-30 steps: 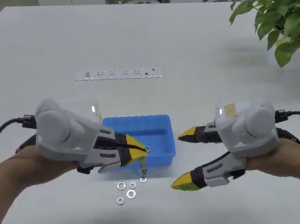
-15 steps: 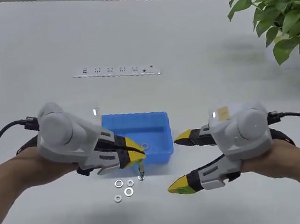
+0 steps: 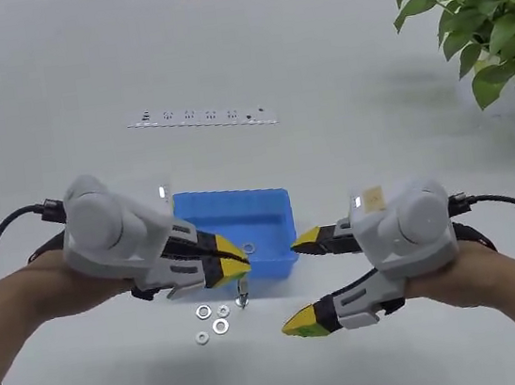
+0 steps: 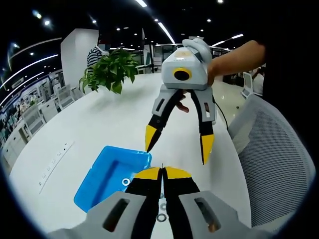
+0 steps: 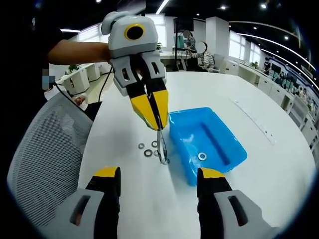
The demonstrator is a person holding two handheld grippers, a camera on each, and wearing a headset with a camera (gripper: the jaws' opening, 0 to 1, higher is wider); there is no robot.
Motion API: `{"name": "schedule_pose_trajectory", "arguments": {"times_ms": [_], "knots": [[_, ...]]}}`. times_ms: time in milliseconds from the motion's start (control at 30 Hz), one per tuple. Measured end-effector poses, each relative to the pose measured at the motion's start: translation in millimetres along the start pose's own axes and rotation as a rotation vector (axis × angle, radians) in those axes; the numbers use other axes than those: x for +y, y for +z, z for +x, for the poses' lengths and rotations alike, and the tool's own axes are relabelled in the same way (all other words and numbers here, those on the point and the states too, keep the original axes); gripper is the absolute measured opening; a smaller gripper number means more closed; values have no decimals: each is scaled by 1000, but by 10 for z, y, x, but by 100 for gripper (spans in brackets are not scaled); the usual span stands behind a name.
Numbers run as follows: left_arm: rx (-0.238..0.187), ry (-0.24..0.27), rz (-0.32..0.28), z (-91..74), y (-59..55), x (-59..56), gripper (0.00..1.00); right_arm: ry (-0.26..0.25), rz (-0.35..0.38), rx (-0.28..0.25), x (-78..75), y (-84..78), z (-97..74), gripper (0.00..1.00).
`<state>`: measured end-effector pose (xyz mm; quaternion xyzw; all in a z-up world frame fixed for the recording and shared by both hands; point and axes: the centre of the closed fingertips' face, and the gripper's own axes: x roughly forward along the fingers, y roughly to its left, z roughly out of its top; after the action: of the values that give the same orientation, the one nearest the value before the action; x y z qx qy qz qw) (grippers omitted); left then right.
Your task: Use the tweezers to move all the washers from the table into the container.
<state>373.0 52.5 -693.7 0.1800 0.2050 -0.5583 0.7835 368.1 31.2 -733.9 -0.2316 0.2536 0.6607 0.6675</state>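
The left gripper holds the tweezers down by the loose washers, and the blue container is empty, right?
Not quite. The blue container is not empty: the right gripper view shows one washer lying in it. The rest holds: the left gripper holds the tweezers down by the loose washers.

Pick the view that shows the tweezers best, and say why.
The right gripper view: the tweezers hang full-length from the left gripper, tips down by the washers. The head view shows a short stub below that gripper; the left gripper view, a thin line between its jaws.

Container [image 3: 230, 196] wall just beside washers [image 3: 220, 326].
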Motion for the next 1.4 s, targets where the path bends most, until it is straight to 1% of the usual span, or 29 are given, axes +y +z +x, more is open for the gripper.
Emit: {"name": "schedule_pose_trajectory", "arguments": {"times_ms": [267,367,467,667,767,1100,1400], "knots": [[5,-13,11,4,2,-6,5,27,-60,0,-16,70,112,51],[8,-19,15,8,4,-10,5,36,-98,14,-37,84,156,44],[14,-18,23,9,4,-2,5,46,-103,25,-62,91,207,39],[20,-27,27,6,0,-11,5,78,-140,38,-65,117,299,31],[20,-27,26,3,-3,-8,5,92,-160,53,-59,106,346,28],[30,-37,37,-4,-13,-15,5,131,-208,74,-20,86,478,20],[42,-46,53,7,-16,-13,5,133,-208,59,-56,120,532,14]]}}
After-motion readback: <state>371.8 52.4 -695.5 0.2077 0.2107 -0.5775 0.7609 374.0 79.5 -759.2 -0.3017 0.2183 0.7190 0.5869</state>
